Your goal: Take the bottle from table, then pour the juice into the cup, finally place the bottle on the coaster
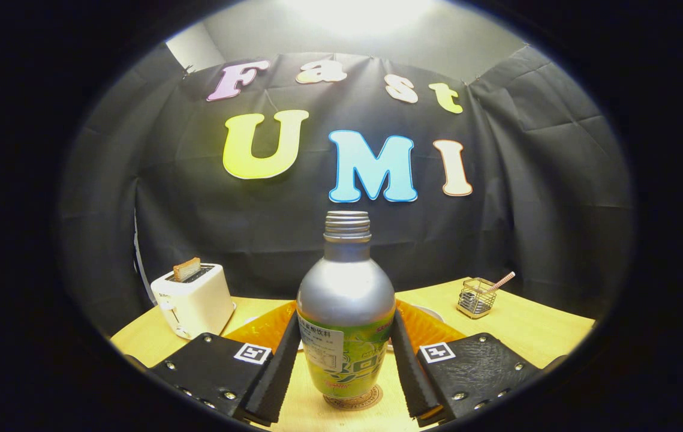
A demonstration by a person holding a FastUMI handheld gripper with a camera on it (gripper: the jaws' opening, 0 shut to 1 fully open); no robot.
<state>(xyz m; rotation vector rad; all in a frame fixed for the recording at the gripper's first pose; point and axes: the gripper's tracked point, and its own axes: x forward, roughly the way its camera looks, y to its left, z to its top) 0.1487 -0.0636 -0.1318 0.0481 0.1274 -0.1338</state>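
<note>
Upright on a round cork coaster (354, 398), the bottle (346, 312) stands between the gripper's (341, 375) two fingers, which flank its lower body closely; whether both pads press on it cannot be told. Its upper body is matte silver metal with a threaded, uncapped neck; a green label wraps the lower half, its printing too small to read. Beyond the fingers on the wooden table (533, 327) sit a white toaster (194, 300) holding a slice, an orange cloth (431, 329) and a wire holder (477, 297) with a straw.
</note>
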